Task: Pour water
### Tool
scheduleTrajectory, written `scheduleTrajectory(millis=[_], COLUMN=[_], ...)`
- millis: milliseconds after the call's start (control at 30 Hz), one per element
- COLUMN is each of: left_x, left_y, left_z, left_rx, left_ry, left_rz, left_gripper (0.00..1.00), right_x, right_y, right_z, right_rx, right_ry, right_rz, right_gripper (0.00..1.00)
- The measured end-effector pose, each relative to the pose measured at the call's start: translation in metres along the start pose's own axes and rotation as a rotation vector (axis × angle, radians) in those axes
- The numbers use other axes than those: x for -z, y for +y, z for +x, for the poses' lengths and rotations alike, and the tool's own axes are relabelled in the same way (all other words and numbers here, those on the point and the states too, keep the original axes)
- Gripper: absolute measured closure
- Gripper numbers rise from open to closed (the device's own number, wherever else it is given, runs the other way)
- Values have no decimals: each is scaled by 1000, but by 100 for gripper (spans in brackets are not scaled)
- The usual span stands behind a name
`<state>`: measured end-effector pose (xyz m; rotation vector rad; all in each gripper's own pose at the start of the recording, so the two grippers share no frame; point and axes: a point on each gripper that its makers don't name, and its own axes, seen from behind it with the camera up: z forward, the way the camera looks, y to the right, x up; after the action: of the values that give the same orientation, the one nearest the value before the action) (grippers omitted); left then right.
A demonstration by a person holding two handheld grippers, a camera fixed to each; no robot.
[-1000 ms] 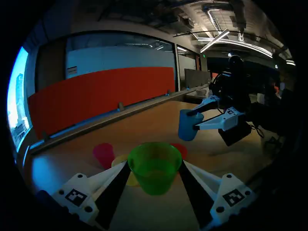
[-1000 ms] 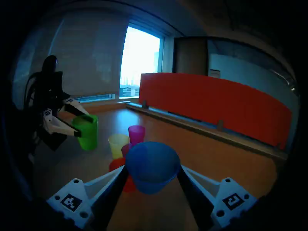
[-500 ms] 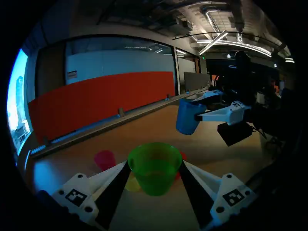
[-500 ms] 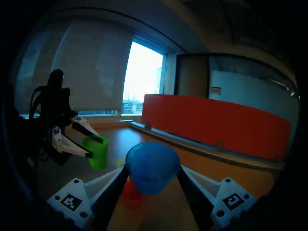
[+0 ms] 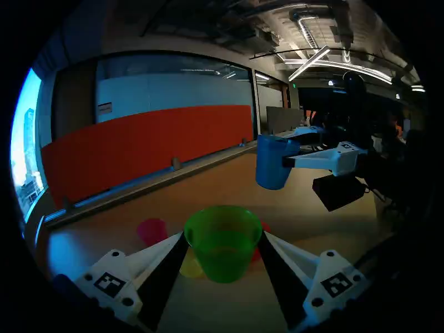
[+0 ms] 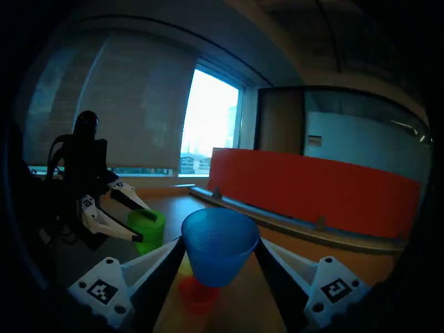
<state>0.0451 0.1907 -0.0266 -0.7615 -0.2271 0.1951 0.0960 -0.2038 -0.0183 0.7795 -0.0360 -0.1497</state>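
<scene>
- Green cup (image 5: 223, 244) stands upright between the fingers of my left gripper (image 5: 222, 237), which clamp its sides, over the wooden table (image 5: 233, 183).
- Blue cup (image 6: 220, 247) is clamped upright in my right gripper (image 6: 220, 241); in the left gripper view it hangs higher than the green cup, well apart.
- Pink cup (image 5: 151, 230), yellow cup (image 5: 191, 267) and red cup (image 6: 197, 294) stand on the table below.

Pink cup (image 5: 152, 230) and yellow cup (image 5: 191, 267) sit on the wooden table (image 5: 233, 183), below-left of your left gripper (image 5: 222, 240). Red cup (image 6: 197, 294) under your right gripper (image 6: 220, 244). Orange partition (image 5: 144, 141) ahead-left of the left one, bright window (image 6: 208, 130) ahead of the right.
</scene>
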Motion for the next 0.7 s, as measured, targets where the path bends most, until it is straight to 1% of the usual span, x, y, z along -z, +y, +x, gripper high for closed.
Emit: scheduleTrajectory(millis=[100, 467, 600, 700], left_x=[0, 2, 3, 3], left_y=[-1, -4, -4, -3], left_z=[1, 2, 4, 7], left_rx=[3, -10, -31, -59], left_ry=[3, 7, 9, 10], left_rz=[1, 5, 4, 6], left_gripper=[14, 14, 14, 14], right_x=[-2, -4, -4, -4], right_y=[-2, -11, -17, -24], right_z=[3, 11, 9, 6], right_rx=[-2, 8, 0, -4], right_ry=[5, 19, 9, -6], right_rz=[4, 21, 43, 72], right_gripper=[8, 8, 8, 9])
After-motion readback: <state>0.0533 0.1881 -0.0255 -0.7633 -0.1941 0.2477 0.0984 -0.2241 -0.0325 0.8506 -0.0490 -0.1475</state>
